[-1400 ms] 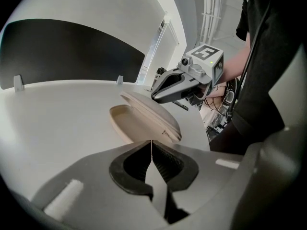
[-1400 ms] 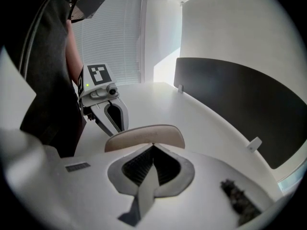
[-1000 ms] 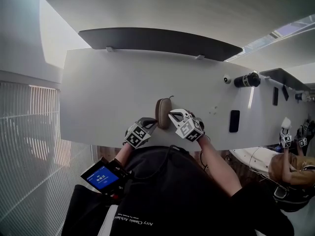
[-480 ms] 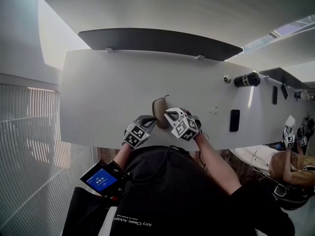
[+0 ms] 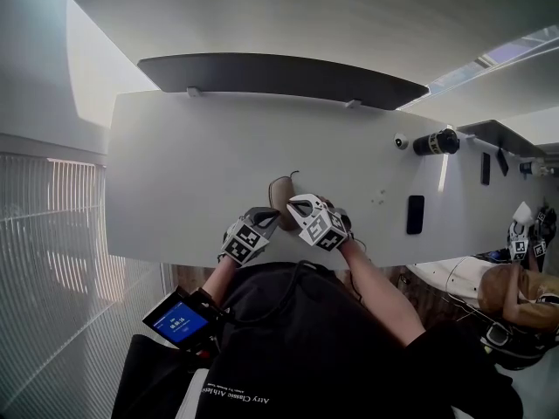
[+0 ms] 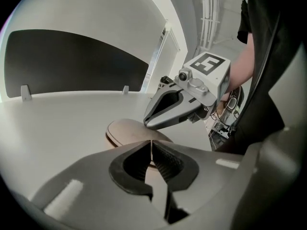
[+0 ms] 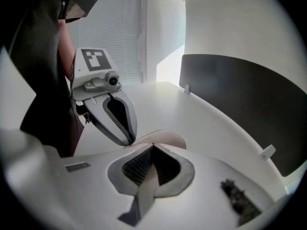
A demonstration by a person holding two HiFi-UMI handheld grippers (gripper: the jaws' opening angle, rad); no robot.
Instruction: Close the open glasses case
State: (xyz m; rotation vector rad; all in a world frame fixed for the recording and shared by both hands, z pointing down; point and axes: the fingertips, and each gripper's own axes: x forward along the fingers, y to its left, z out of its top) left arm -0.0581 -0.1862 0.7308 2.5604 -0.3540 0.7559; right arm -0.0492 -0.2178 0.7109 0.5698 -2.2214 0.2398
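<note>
A brown oval glasses case [image 5: 279,193] lies near the front edge of the white table [image 5: 183,164], its lid down on the base with only a thin dark seam showing [image 6: 125,130]. My left gripper [image 5: 266,220] is shut, its tips right at the case's near left side. My right gripper [image 5: 293,207] is also shut, its tips resting at the case's near right side. In the left gripper view the right gripper [image 6: 147,123] presses its tip against the lid. In the right gripper view the left gripper [image 7: 130,141] touches the case [image 7: 169,136] from the other side.
A black phone [image 5: 416,214], a black cylinder [image 5: 436,142] and a small white round object [image 5: 402,140] lie at the table's right. A dark panel [image 5: 279,75] runs along the table's far edge. A blue-screened device [image 5: 178,317] hangs near the person's body.
My right gripper has moved left and closer to the case. The case has shifted slightly left. The left gripper has hardly moved.
</note>
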